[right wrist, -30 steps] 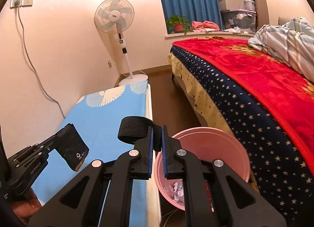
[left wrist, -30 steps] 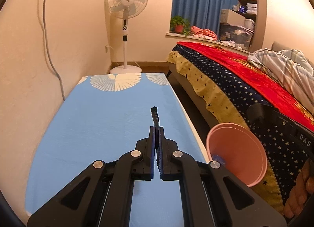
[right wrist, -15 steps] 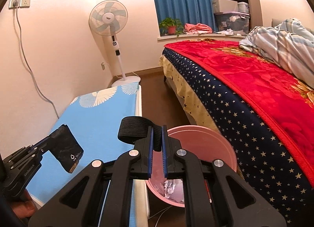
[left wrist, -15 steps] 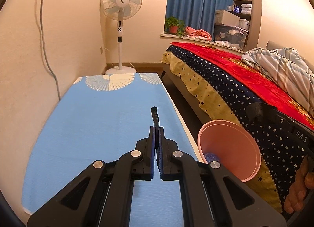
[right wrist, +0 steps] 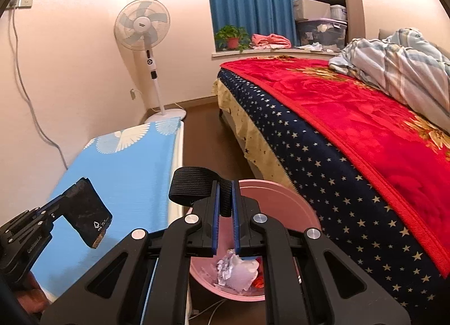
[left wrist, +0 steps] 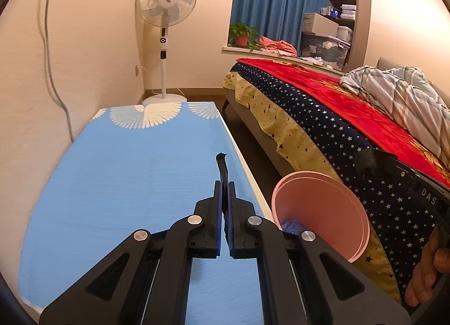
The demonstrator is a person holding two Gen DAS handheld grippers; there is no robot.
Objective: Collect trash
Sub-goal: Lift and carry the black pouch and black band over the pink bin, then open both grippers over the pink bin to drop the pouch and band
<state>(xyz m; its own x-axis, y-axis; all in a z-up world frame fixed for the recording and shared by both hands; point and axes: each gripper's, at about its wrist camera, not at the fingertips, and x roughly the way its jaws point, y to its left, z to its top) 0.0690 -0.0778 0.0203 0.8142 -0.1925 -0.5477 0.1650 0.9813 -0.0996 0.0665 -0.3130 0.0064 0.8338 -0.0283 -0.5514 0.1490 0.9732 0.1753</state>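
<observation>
My left gripper [left wrist: 224, 184] is shut on a flat black wrapper [left wrist: 222, 166], seen edge-on above the blue table top [left wrist: 126, 173]. In the right wrist view the same wrapper [right wrist: 85, 209] is a dark rectangle with a small white mark, held out over the table. My right gripper [right wrist: 224, 184] is shut on a black strap [right wrist: 194, 188] fixed to a pink bin [right wrist: 281, 198], which hangs tilted beside the table. Crumpled white and red trash [right wrist: 239, 267] lies inside it. The bin [left wrist: 323, 209] also shows in the left wrist view, right of the table edge.
A bed with a red and star-patterned blanket [right wrist: 351, 133] fills the right side. A standing fan [left wrist: 166, 15] stands at the far end of the table. The wall [left wrist: 42, 72] with a hanging cable runs along the left. A narrow strip of dark floor [right wrist: 202, 122] separates table and bed.
Both grippers have drifted a little; the bin has shifted left and sits closer to the table edge. The wrapper stays clamped in the left gripper.
</observation>
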